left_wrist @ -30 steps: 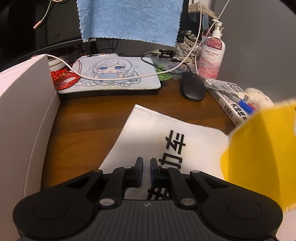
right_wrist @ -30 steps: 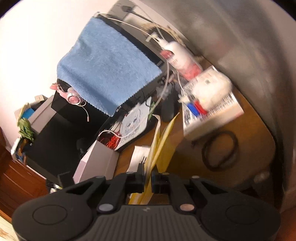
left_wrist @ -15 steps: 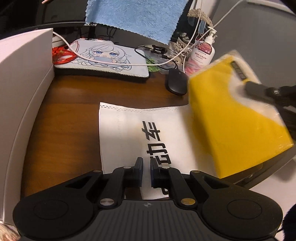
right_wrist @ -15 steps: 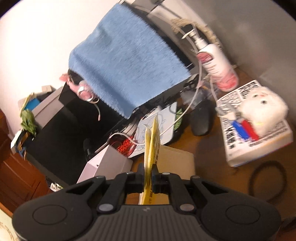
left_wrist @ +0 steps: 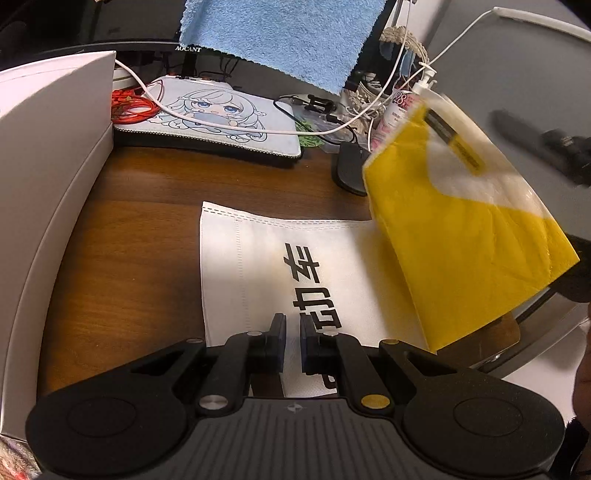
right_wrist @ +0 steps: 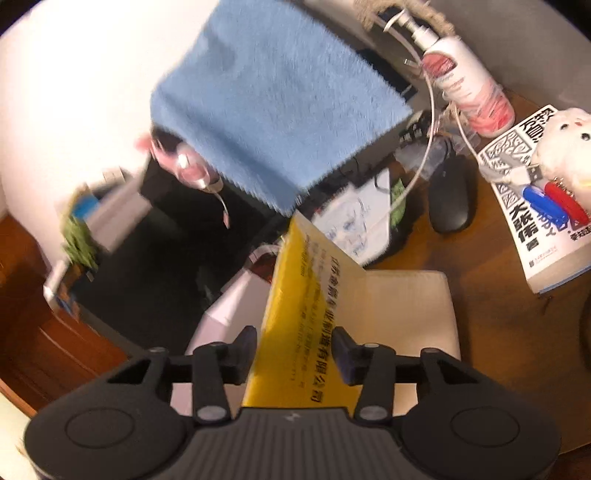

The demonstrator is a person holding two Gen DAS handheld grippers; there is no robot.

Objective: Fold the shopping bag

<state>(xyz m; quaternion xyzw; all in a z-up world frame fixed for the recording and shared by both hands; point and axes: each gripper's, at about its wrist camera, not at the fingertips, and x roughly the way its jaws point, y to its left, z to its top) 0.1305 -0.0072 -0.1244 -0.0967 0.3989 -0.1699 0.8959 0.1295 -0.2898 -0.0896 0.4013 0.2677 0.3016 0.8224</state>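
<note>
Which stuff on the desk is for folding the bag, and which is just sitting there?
For the job:
shopping bag
left gripper
right gripper

Just lying about:
blue towel
black mouse
lotion bottle
book
white box

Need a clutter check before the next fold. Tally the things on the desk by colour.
Blue: 1, towel
Black: 1, mouse
Yellow and white: 1, shopping bag
Pink: 1, pump bottle
Red: 1, cable coil
White: 2, box and plush toy
Total: 7
</note>
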